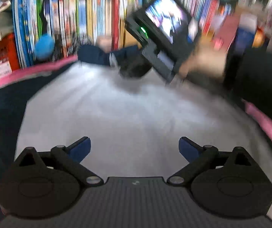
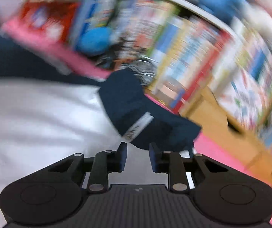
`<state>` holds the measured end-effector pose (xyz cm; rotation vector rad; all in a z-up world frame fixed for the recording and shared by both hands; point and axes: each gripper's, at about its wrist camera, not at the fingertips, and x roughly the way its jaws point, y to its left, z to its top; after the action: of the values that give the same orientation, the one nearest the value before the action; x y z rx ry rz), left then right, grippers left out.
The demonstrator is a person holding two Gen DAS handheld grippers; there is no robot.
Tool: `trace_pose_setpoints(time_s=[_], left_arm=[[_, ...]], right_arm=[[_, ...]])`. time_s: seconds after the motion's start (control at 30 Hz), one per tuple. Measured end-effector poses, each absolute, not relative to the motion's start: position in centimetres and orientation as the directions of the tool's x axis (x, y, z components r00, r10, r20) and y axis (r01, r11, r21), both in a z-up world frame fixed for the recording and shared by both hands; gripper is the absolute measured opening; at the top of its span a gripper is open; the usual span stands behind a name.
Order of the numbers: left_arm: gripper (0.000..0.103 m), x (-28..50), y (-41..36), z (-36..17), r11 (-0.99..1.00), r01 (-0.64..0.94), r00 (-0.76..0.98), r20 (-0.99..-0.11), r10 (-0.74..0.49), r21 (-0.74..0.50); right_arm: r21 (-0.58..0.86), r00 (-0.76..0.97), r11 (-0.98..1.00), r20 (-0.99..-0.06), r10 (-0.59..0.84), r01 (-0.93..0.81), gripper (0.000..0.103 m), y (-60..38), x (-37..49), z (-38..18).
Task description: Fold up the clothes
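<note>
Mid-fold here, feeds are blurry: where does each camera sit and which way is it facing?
Left wrist: on the left tool, looking down across the white garment toward the bookshelf; shows its open fingers, plus the right tool and hand.
Right wrist: on the right tool, tilted, facing the navy sleeve just ahead; fingers narrowly apart.
Shared: garment, sleeve, pink surface, bookshelf.

No text can be read in either view. The white label sewn on the navy collar carries dark print, blurred past reading. The book spines on the shelf show colours only, their titles smeared.
</note>
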<state>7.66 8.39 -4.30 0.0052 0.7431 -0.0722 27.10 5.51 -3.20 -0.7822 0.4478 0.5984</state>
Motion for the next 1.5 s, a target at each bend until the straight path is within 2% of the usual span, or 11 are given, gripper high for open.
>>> trace_pose_setpoints(time_s=[0.1,0.2,0.3,0.47,1.0,1.2,1.33,1.4,1.47,1.5], left_arm=[[0.103,7.5,8.1,-5.7,0.998,0.067,0.752,-0.657,-0.042,0.012],[0.103,7.3,8.4,-5.9,0.998,0.068,0.755,-0.654,-0.050,0.001],[0.103,7.3,8.5,-6.1,0.998,0.068,0.756,-0.652,-0.053,-0.003],[0.103,7.9,8.0,-6.5,0.998,0.068,0.758,-0.650,-0.056,-0.006],[0.103,7.3,6.6,-7.1,0.997,0.078,0.761,-0.646,-0.059,0.000],[0.103,7.0,6.1,-7.1,0.995,0.101,0.760,-0.646,-0.071,0.009],[0.103,6.9,5.9,-7.1,0.994,0.113,0.759,-0.646,-0.079,0.011],[0.103,6.8,5.9,-7.1,0.993,0.117,0.758,-0.647,-0.082,0.012],[0.103,6.8,5.8,-7.1,0.993,0.121,0.758,-0.647,-0.085,0.012],[0.103,6.6,5.7,-7.1,0.991,0.132,0.757,-0.646,-0.093,0.012]], right_arm=[[-0.705,0.785,0.347,-0.539,0.304,-0.618,0.027,7.4,25.6,-5.1],[-0.794,0.806,0.198,-0.508,0.304,-0.575,0.016,8.4,25.2,-6.8],[-0.822,0.807,0.109,-0.510,0.299,-0.560,0.011,9.0,25.6,-7.6],[-0.834,0.797,0.015,-0.522,0.303,-0.552,0.010,9.5,26.1,-8.2],[-0.815,0.805,0.123,-0.516,0.293,-0.566,0.006,11.3,29.6,-9.0],[-0.824,0.838,0.206,-0.466,0.284,-0.528,0.006,12.0,30.9,-9.5],[-0.799,0.833,0.260,-0.472,0.288,-0.542,0.007,12.3,31.9,-9.2],[-0.811,0.844,0.261,-0.452,0.288,-0.524,0.012,12.2,32.0,-9.2],[-0.813,0.875,0.326,-0.430,0.222,-0.482,0.029,11.9,33.7,-8.8],[-0.814,0.893,0.368,-0.416,0.170,-0.449,0.057,11.7,34.9,-8.5]])
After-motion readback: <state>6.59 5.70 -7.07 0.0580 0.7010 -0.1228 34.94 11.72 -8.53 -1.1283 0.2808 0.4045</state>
